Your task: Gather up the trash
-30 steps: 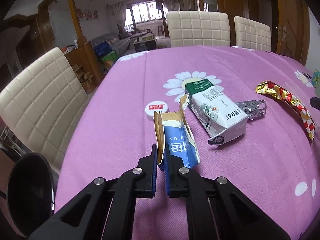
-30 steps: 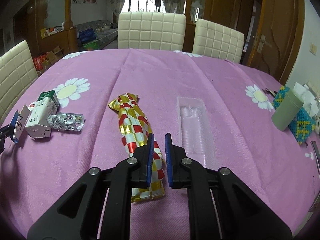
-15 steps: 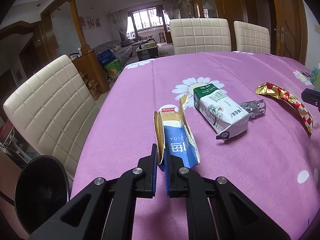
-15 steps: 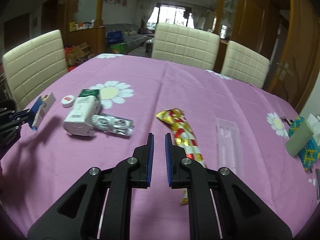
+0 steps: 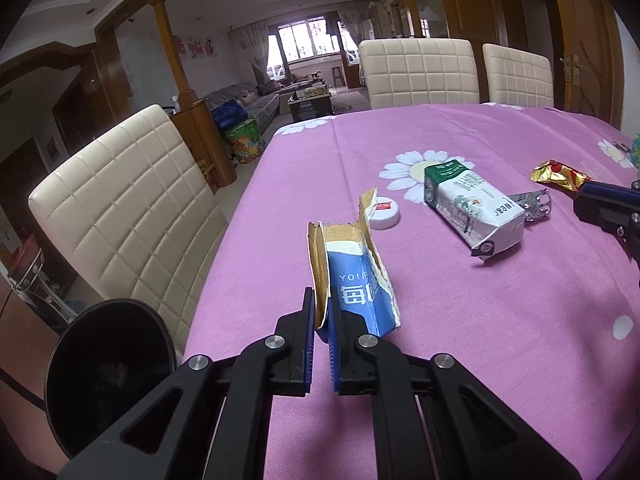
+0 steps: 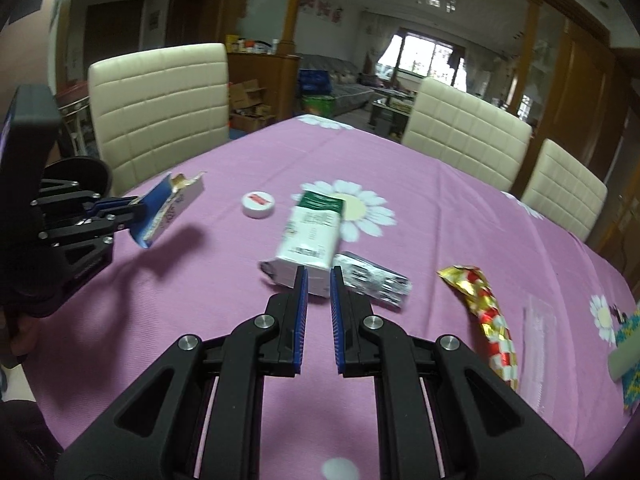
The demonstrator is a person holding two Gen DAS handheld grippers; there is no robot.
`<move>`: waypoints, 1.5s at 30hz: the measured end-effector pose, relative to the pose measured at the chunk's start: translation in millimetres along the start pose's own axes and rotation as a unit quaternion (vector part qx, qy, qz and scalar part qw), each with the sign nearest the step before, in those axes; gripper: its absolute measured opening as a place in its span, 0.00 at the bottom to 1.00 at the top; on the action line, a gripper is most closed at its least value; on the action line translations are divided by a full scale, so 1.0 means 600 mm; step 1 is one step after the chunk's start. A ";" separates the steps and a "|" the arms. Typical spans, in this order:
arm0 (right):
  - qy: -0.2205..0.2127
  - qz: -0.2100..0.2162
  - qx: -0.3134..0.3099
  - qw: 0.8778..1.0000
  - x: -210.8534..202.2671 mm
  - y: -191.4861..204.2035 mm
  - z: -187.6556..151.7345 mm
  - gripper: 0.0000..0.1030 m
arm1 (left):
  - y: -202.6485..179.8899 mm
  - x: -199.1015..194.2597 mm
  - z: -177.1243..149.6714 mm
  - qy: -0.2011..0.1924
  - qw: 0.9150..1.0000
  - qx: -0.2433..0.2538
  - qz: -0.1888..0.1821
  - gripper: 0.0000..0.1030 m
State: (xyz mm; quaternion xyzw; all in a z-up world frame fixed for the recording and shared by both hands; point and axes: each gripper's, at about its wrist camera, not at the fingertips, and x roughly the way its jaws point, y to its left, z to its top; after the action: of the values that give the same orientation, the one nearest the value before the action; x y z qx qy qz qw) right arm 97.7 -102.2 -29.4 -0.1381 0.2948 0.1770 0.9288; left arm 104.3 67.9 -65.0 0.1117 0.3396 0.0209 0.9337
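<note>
One torn blue carton (image 5: 356,280) is hanging clenched in the left gripper (image 5: 320,344) above the worktop (image 5: 460,360); the bin (image 5: 108,364) at eight o'clock is likely receiving it next. The right gripper (image 6: 318,320), jaws slightly parted and empty, is nearing the white carton (image 6: 310,240).

You have a table under a purple daisy-print cloth (image 6: 460,216) carrying a white cap (image 6: 258,204), milk carton (image 6: 312,236), foil blister pack (image 6: 376,282), gold-red wrapper (image 6: 490,316) and clear plastic tray (image 6: 538,344).
</note>
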 end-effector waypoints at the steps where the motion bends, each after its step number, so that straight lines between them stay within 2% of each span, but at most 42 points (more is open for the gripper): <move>1: -0.001 0.008 -0.004 1.000 0.001 0.009 0.004 0.12 | 0.003 -0.001 -0.002 -0.001 1.000 -0.001 0.003 0.06; 10: -0.012 0.086 -0.028 0.996 0.004 0.076 0.039 0.12 | 0.058 -0.016 -0.021 -0.007 0.999 -0.025 0.032 0.06; 14: -0.017 0.104 -0.040 0.994 0.006 0.101 0.050 0.12 | 0.086 -0.022 -0.030 -0.009 0.998 -0.037 0.047 0.06; 17: -0.020 0.102 -0.046 0.994 0.007 0.113 0.052 0.12 | 0.099 -0.024 -0.038 -0.008 0.998 -0.043 0.052 0.06; 22: -0.025 0.053 -0.022 0.998 -0.008 0.068 0.042 0.12 | 0.099 -0.027 -0.041 -0.008 0.998 -0.046 0.044 0.06; 24: -0.024 0.007 0.002 1.000 -0.014 0.020 0.032 0.14 | 0.088 -0.025 -0.035 -0.006 0.999 -0.044 0.031 0.06; 26: -0.011 -0.022 0.031 0.999 -0.015 -0.028 0.018 0.14 | 0.067 -0.020 -0.028 -0.003 0.999 -0.039 0.012 0.06; 31: 0.035 -0.096 0.105 0.989 -0.019 -0.155 -0.041 0.14 | -0.006 -0.009 0.002 -0.001 0.999 -0.025 -0.038 0.06; 32: 0.042 -0.107 0.114 0.987 -0.021 -0.173 -0.051 0.18 | -0.024 -0.008 0.009 -0.001 0.999 -0.020 -0.047 0.06; 34: 0.048 -0.136 0.123 0.982 -0.026 -0.201 -0.070 0.45 | -0.061 -0.006 0.023 0.000 0.998 -0.007 -0.065 0.06; 35: 0.040 -0.158 0.127 0.978 -0.033 -0.213 -0.077 0.83 | -0.080 -0.006 0.029 -0.001 0.997 0.001 -0.072 0.06; 36: 0.023 -0.180 0.128 0.975 -0.044 -0.224 -0.084 0.91 | -0.098 -0.007 0.034 -0.002 0.997 0.008 -0.078 0.06; 38: 0.016 -0.211 0.120 0.970 -0.056 -0.243 -0.097 0.90 | -0.129 -0.009 0.042 -0.005 0.996 0.021 -0.088 0.06; 39: 0.018 -0.216 0.129 0.968 -0.057 -0.259 -0.104 0.85 | -0.142 -0.011 0.045 -0.005 0.995 0.026 -0.092 0.06; 40: 0.022 -0.217 0.139 0.966 -0.057 -0.272 -0.109 0.83 | -0.158 -0.012 0.049 -0.006 0.995 0.032 -0.097 0.06; 42: 0.043 -0.220 0.164 0.961 -0.050 -0.304 -0.124 0.68 | -0.176 -0.013 0.051 -0.006 0.994 0.039 -0.103 0.06; 44: 0.066 -0.211 0.189 0.957 -0.035 -0.331 -0.140 0.60 | -0.191 -0.014 0.053 -0.007 0.993 0.045 -0.108 0.06; 45: 0.078 -0.196 0.209 0.955 -0.029 -0.349 -0.151 0.60 | -0.199 -0.015 0.053 -0.006 0.993 0.049 -0.111 0.06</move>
State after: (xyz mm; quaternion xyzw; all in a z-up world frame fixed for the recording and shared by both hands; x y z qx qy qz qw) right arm 125.2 -327.3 -58.7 -0.0090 0.3642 -0.0856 0.9273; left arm 113.6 -55.8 -62.4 0.1195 0.3447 -0.1002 0.9257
